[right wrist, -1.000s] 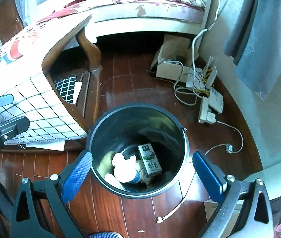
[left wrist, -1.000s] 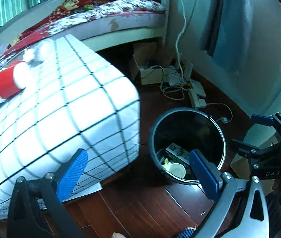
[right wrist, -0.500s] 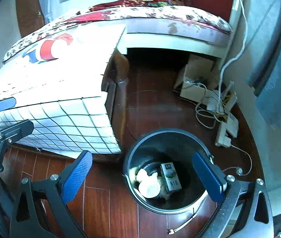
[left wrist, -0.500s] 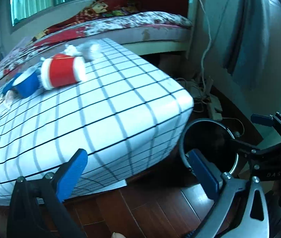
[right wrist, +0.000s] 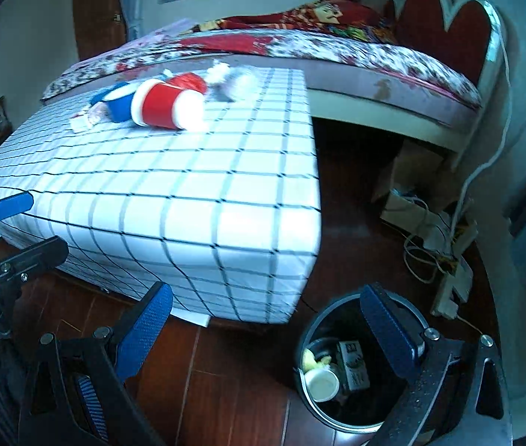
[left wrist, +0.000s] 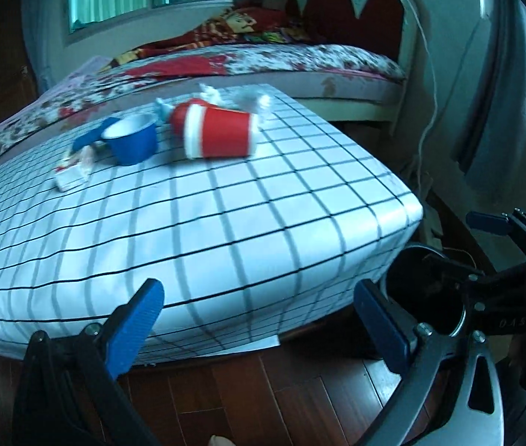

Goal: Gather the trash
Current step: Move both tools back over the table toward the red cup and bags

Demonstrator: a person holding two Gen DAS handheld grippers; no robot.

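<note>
You're partway through: the black bin (right wrist: pixel 341 368), at the lower right of the right wrist view, already holds a milk carton (right wrist: pixel 354 366) and a white cup (right wrist: pixel 321 384). Left on the checked table (left wrist: pixel 226 200), upper centre, are a red cup (left wrist: pixel 213 133), a blue cup (left wrist: pixel 133 144) and crumpled tissue (left wrist: pixel 252 98). Your left gripper (left wrist: pixel 259 323) and right gripper (right wrist: pixel 263 330) are both spread wide and carrying nothing.

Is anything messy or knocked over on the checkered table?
Yes. A red cup lies tipped on its side on the checkered table, beside a blue cup, crumpled tissue and wrapper scraps.
</note>
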